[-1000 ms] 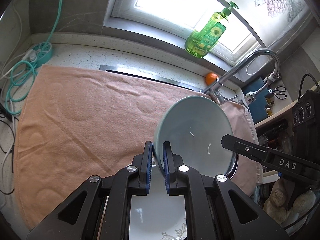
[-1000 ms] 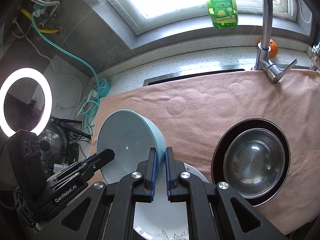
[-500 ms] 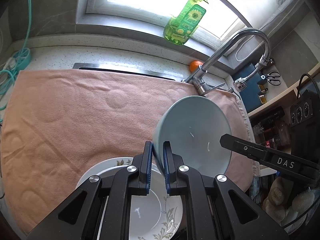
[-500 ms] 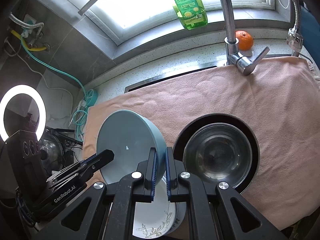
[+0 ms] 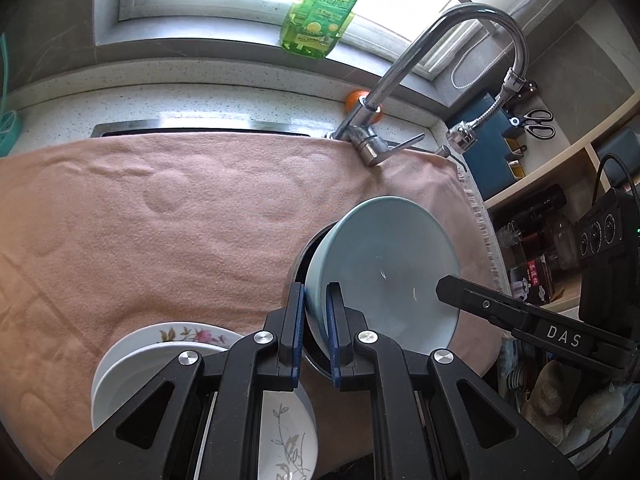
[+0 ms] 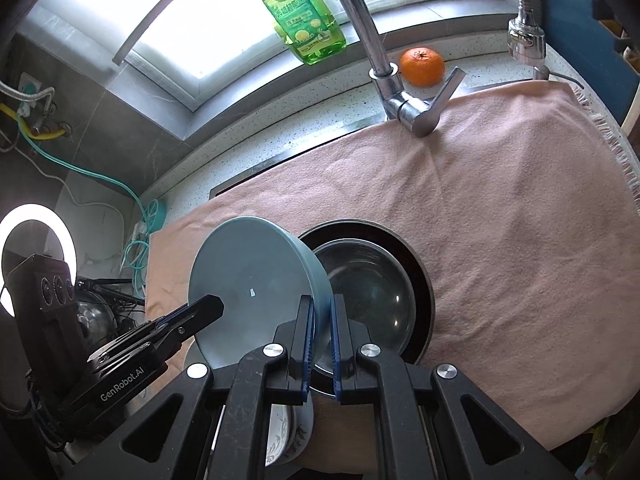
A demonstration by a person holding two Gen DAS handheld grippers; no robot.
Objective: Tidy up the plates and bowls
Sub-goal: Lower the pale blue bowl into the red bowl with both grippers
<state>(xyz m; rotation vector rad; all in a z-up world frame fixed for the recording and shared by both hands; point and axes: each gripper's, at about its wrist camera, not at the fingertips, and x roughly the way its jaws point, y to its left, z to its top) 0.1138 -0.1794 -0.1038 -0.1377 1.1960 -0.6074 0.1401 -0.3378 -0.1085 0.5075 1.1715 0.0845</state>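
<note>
Both grippers, left gripper [image 5: 316, 320] and right gripper [image 6: 320, 334], pinched opposite rims of the blue bowl [image 5: 384, 276], tilted just above the steel bowl [image 6: 368, 292]. Levelling it first would help nesting.

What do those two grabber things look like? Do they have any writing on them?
Both are black plastic, shaped like triangle frames with round silver bolts. The left gripper and the right gripper each have thin jaws lined with blue pads. Seen from the side, one gripper reads "DAS" in white letters, the other "GenRobot.AI". No hands or sleeves show.
</note>
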